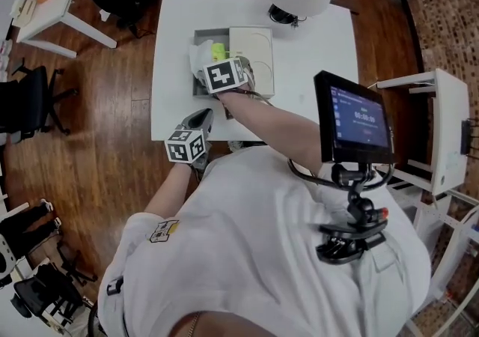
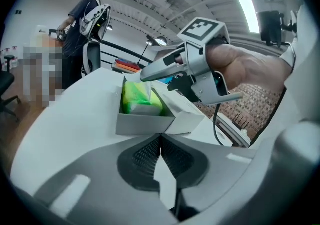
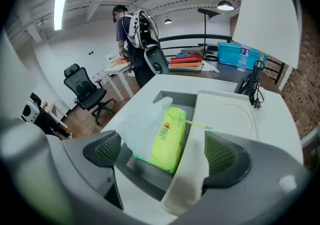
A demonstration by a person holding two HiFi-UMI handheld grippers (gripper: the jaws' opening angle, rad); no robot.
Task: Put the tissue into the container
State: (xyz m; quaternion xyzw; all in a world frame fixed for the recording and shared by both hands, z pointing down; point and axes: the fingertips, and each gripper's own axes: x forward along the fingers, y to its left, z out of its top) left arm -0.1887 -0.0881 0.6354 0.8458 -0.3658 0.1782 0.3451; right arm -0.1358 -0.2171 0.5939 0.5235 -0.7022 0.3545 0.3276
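The right gripper [image 3: 162, 155] spreads its ribbed grey fingers [image 3: 102, 151] wide above the boxy grey container [image 3: 175, 98], where the glossy yellow-green tissue pack [image 3: 171, 141] lies beneath a limp white sheet [image 3: 144, 121], while the left gripper [image 2: 160, 141] has its fingers [image 2: 144, 156] pressed together, empty.

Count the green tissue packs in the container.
1. The green tissue pack lies inside the open container on the table; any beneath it would be hidden.

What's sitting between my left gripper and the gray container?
Only bare white table lies between the left gripper and the container holding the green tissue pack; the left gripper view shows it.
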